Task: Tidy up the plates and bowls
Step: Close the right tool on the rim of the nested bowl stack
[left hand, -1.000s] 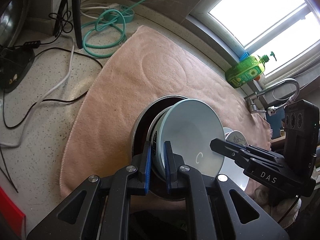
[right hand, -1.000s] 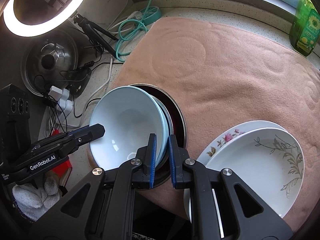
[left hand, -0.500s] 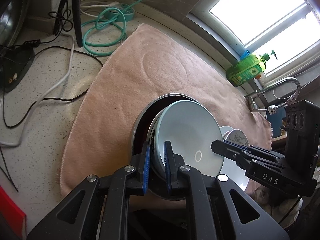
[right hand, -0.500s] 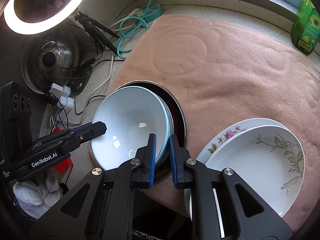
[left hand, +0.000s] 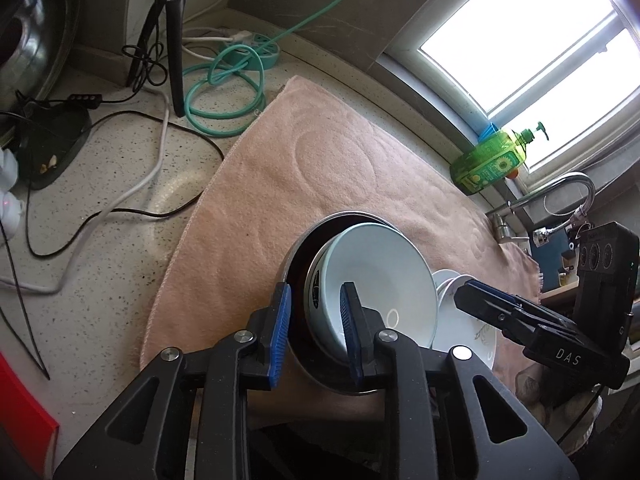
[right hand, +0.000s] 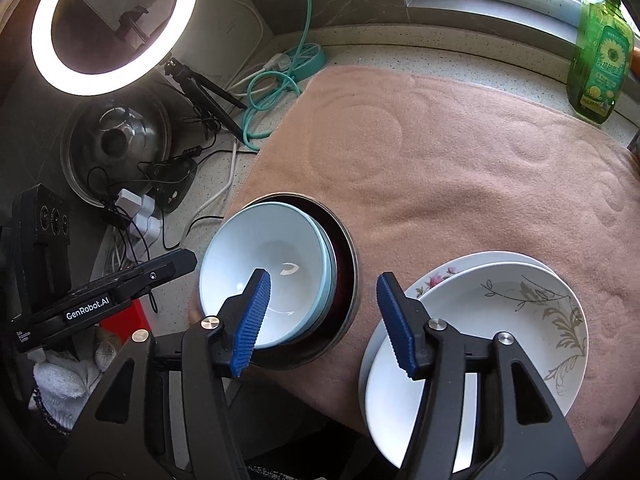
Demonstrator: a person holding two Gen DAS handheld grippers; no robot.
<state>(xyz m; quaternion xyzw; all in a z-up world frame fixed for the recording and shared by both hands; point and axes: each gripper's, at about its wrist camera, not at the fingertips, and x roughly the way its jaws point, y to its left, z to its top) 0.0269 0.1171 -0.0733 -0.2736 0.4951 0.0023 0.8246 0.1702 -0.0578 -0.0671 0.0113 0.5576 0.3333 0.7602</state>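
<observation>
A: Start from your left gripper (left hand: 314,322). Its jaws have just been opening, and they now stand narrowly apart. The near rim of the pale blue bowl (left hand: 376,280) sits between them, but the pads look clear of it.

B: And your right gripper (right hand: 322,318)?

A: Its jaws have just been opening too, and they stand wide. One blue pad (right hand: 252,322) hangs over the bowl's inside; the other is out past the rim of the metal pan (right hand: 348,268). Nothing is pressed between them.

B: Why let go here?

A: My reading: you carried the bowl by opposite edges to keep it level, and it is now down where you wanted it, nested in another bowl inside the pan, so neither grip is needed.

B: Where is that stack?

A: On the pink towel (right hand: 460,168), near its edge at about 7 o'clock in the right view. The two flowered plates (right hand: 500,328) are stacked just beside it, at about 5 o'clock.

B: How does the bowl look?

A: Glossy, light blue, empty, with a small highlight in its base. It sits slightly off-centre in the pan, towards 9 o'clock in the right view.
</observation>
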